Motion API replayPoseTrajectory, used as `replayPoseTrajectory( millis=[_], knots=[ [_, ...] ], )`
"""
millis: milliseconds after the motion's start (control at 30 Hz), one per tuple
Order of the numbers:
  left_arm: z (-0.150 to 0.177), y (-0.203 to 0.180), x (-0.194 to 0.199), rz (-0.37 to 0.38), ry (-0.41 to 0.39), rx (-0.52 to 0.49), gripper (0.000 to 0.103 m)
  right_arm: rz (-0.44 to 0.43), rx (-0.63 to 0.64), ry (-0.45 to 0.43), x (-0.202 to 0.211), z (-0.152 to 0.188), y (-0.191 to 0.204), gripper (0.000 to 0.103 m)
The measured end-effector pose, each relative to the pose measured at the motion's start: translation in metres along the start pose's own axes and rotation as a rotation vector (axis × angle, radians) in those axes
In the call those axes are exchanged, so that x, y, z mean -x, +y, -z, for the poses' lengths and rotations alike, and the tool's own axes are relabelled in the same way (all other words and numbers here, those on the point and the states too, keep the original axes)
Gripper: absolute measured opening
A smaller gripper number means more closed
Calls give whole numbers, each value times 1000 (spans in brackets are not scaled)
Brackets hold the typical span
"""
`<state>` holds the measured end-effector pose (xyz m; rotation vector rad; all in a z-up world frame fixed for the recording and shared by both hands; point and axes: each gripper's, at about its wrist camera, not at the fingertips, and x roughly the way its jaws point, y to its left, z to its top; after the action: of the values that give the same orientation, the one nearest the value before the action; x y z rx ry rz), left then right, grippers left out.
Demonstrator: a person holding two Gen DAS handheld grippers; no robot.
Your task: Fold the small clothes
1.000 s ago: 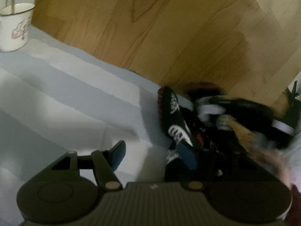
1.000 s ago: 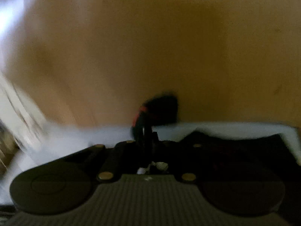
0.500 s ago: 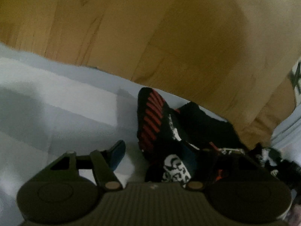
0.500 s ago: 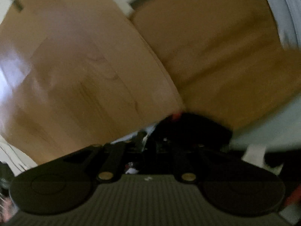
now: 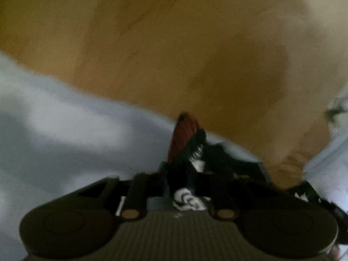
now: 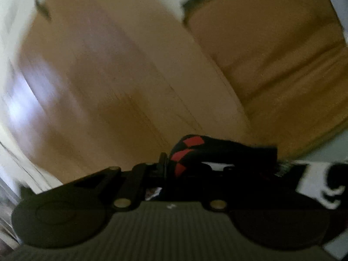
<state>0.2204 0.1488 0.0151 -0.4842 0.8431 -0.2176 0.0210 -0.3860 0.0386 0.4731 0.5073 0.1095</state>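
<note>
Black sock with red and white print (image 5: 184,143) hangs pinched between two hand-held grippers above a pale blue-grey cloth (image 5: 65,134) and a light wooden floor (image 5: 174,43).

Seen from the left wrist, the left gripper (image 5: 184,180) has its dark jaws closing on the sock's fabric, a red-striped end rising just ahead of the fingers and a white swirl pattern bunched between them. From the right wrist, the right gripper (image 6: 184,169) has its jaws closing too, with the sock (image 6: 217,150) between them: a black fold with red diamond patches juts forward and to the right, across the floor boards (image 6: 130,87). More black-and-white patterned fabric (image 6: 322,187) lies at the right edge of that view, blurred. Both pictures are smeared by motion, so pad contact cannot be judged exactly.
</note>
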Motion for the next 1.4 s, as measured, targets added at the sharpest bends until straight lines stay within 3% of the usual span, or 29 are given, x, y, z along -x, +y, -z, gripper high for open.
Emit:
replayPoseTrajectory(
  millis=[33, 67, 133, 167, 200, 267, 300, 367, 400, 433, 500, 533, 567, 600, 667, 767, 800, 900, 1067, 1200, 1233, 1267, 1300, 1400],
  knots=[
    [4, 4, -4, -83, 10, 1, 28, 57, 21, 21, -4, 5, -3, 22],
    [8, 8, -1, -90, -8, -7, 30, 67, 4, 21, -3, 8, -10, 21],
    [15, 13, 11, -54, -12, 29, 40, -3, -157, -13, 7, 9, -32, 22],
    [17, 13, 16, -31, -19, 42, 44, -22, -228, -31, 11, 9, -41, 28],
    [22, 10, 22, 5, -22, 42, 54, -28, -264, -40, 12, 6, -44, 33],
    [27, 0, 29, 59, -4, 13, 65, -28, -263, -32, 10, 1, -42, 32],
    [30, -8, 29, 74, 7, -11, 68, -24, -230, -36, 10, -2, -35, 22],
    [42, -24, 27, 77, 29, -71, 64, -58, -143, -109, 21, -4, -14, 8],
    [49, -31, 26, 65, 40, -105, 48, -101, -89, -158, 29, -6, -2, 8],
    [55, -38, 24, 37, 44, -146, 24, -135, -27, -194, 37, -6, 10, 8],
    [65, -46, 26, -31, 26, -221, 20, -107, 81, -205, 47, -6, 28, 9],
    [66, -46, 27, -40, 17, -228, 19, -34, 120, -189, 46, -6, 30, 10],
    [66, -43, 29, -52, 14, -221, 18, 56, 144, -167, 44, -5, 26, 16],
    [64, -40, 34, -62, 7, -212, 18, 144, 151, -138, 42, -5, 18, 33],
    [59, -36, 37, -81, 7, -192, 19, 248, 62, -136, 56, -3, -13, 41],
    [64, -32, 50, -98, -6, -163, 33, 212, -113, -192, 101, 1, -51, 41],
    [64, -29, 62, -106, -24, -151, 42, 225, -135, -214, 116, 4, -58, 45],
    [60, -31, 81, -80, -99, -110, 43, 289, -141, -241, 149, 16, -75, 66],
    [50, -64, 68, 0, -120, -114, 45, 326, -211, -185, 160, 37, -102, 68],
    [51, -93, 30, 51, -62, -139, 46, 285, -222, -99, 149, 57, -107, 72],
    [52, -99, 19, 55, -47, -143, 46, 281, -179, -109, 147, 62, -102, 71],
    [55, -104, 6, 50, -36, -149, 46, 273, -124, -85, 143, 64, -99, 49],
    [57, -107, -5, 39, -28, -155, 46, 276, -86, -49, 135, 62, -96, 19],
    [64, -108, -25, 2, -33, -155, 46, 412, 79, -104, 137, 36, -86, 18]
  ],
)
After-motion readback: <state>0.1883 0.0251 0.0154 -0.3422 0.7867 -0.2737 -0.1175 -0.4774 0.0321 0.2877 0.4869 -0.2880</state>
